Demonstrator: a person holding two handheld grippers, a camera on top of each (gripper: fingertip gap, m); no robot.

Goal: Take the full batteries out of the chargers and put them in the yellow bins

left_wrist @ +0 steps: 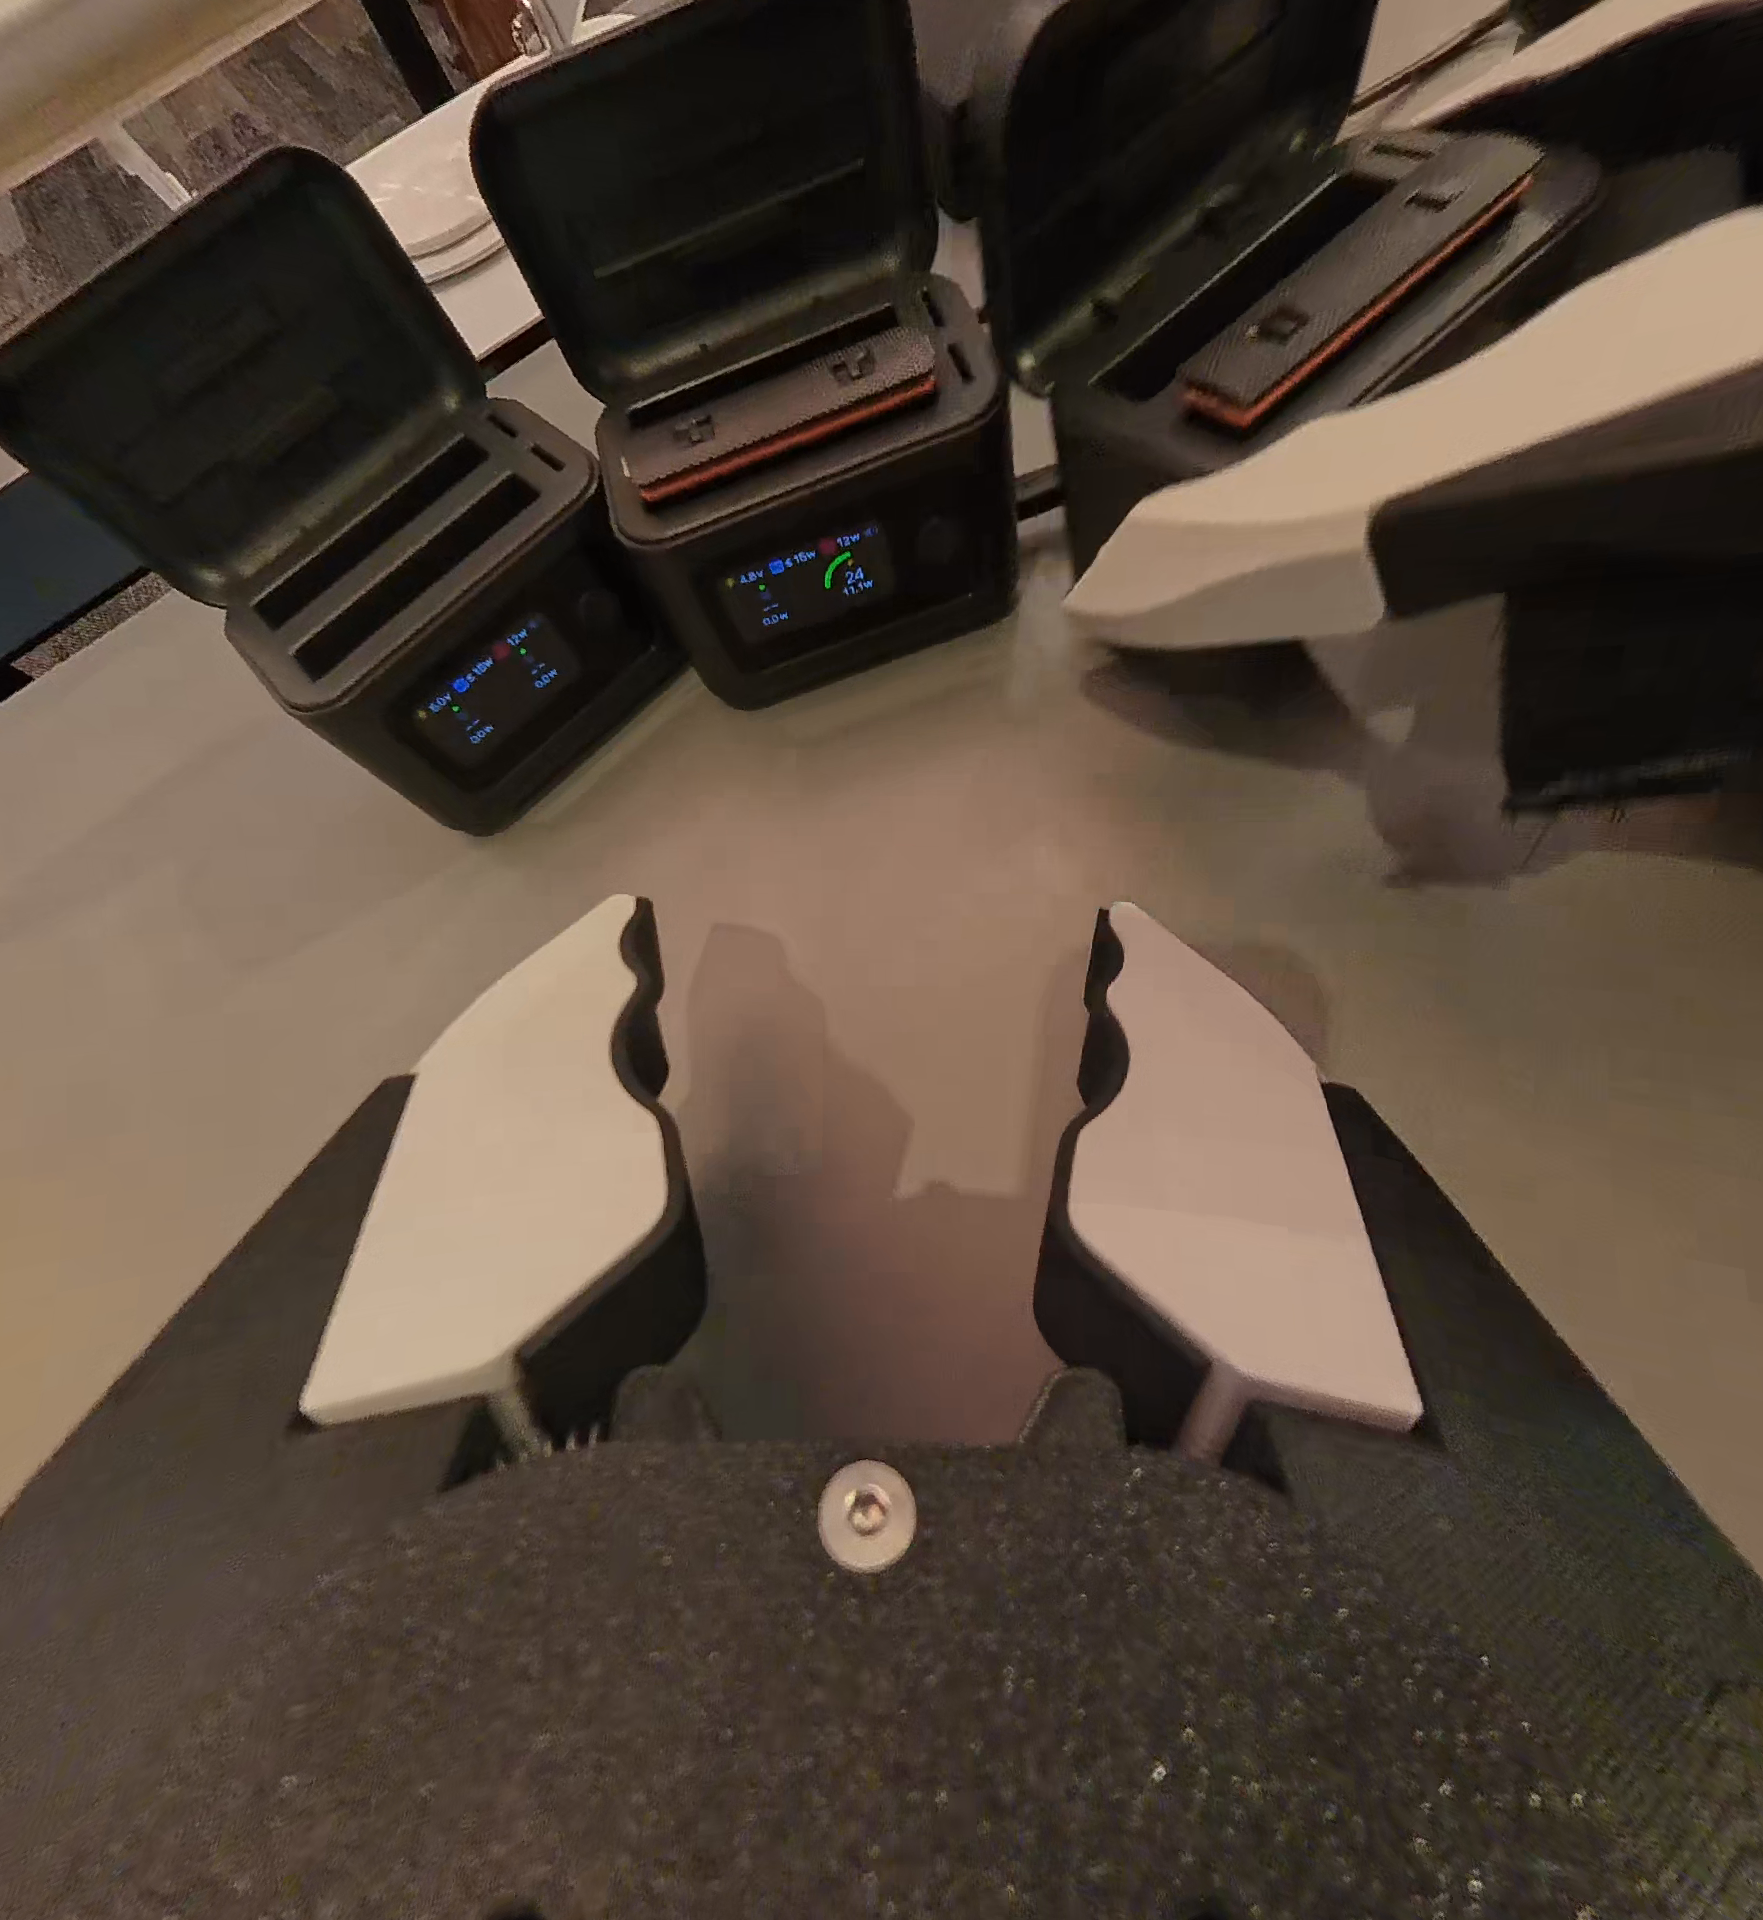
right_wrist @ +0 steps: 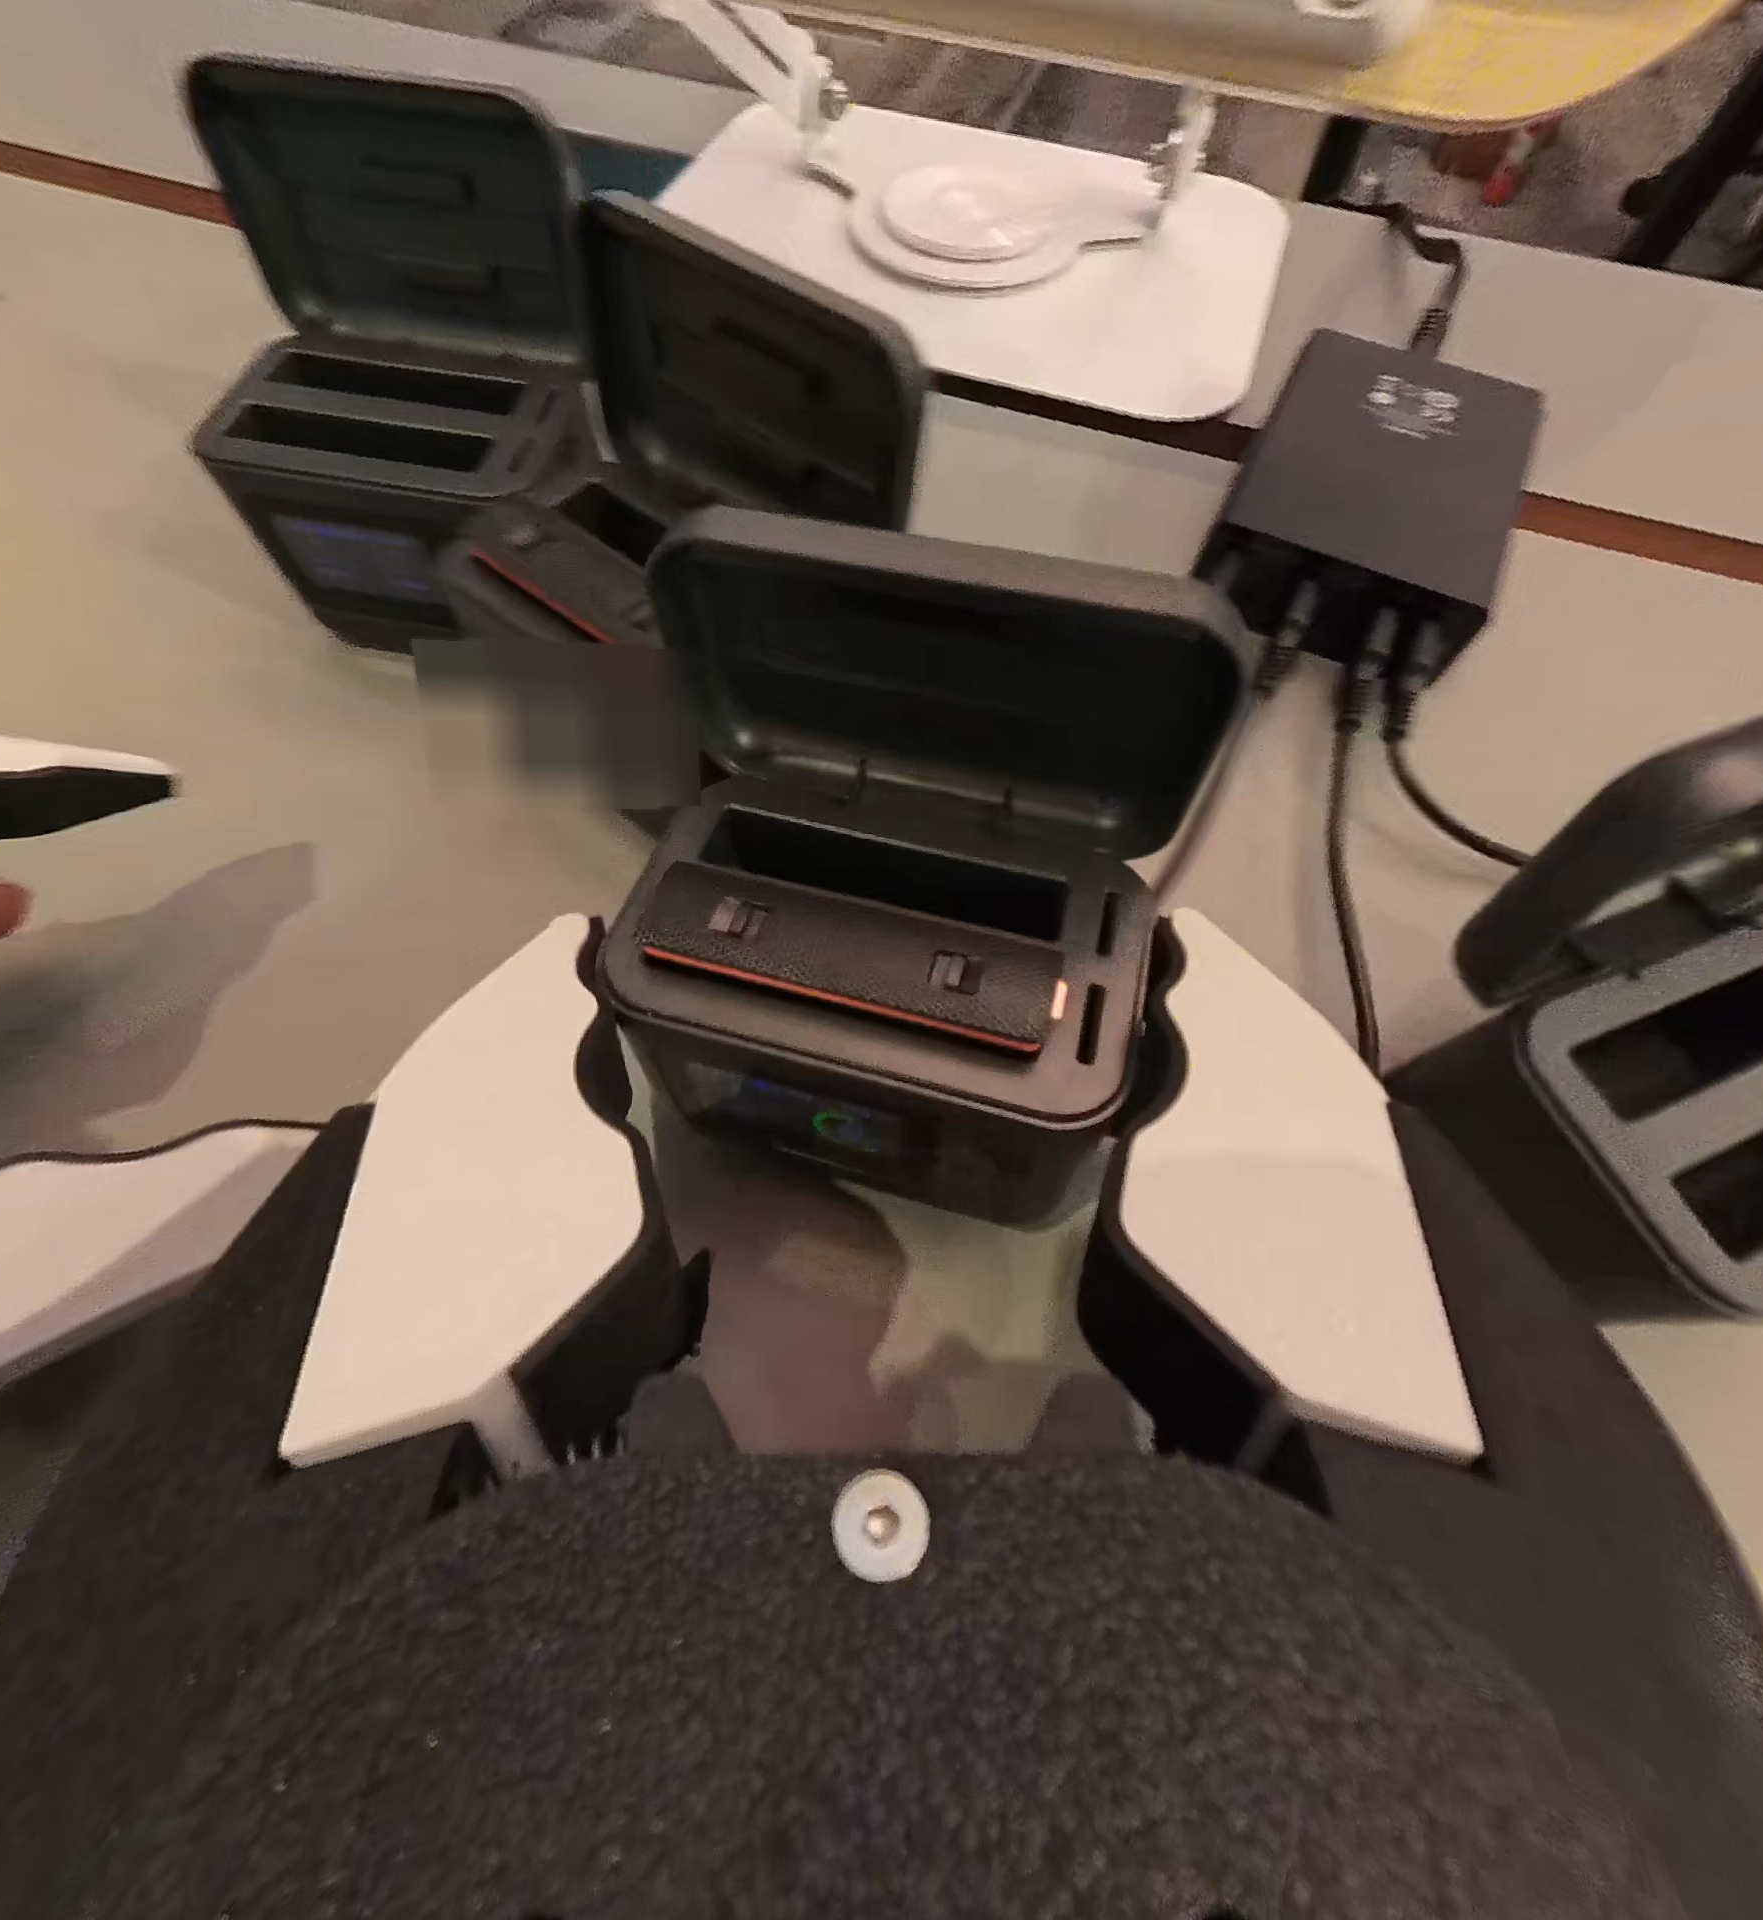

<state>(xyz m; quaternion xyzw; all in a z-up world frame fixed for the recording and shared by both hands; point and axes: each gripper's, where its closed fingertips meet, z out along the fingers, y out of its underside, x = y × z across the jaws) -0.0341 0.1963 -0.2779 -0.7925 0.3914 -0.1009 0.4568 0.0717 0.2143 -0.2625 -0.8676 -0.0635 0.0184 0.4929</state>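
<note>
The right tongs (right_wrist: 877, 997) straddle an open charger (right_wrist: 856, 1049) on the table (right_wrist: 77, 520), spread wide and gripping nothing. A battery (right_wrist: 846, 971) sits in the charger's front slot. Next, narrow onto it. The left tongs (left_wrist: 872, 997) are open and empty.

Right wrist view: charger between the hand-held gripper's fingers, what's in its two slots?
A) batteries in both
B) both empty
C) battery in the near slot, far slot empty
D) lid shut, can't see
C: the charger has its lid open, one black battery with an orange edge sits in the near slot, and the far slot is an empty cavity.
</note>
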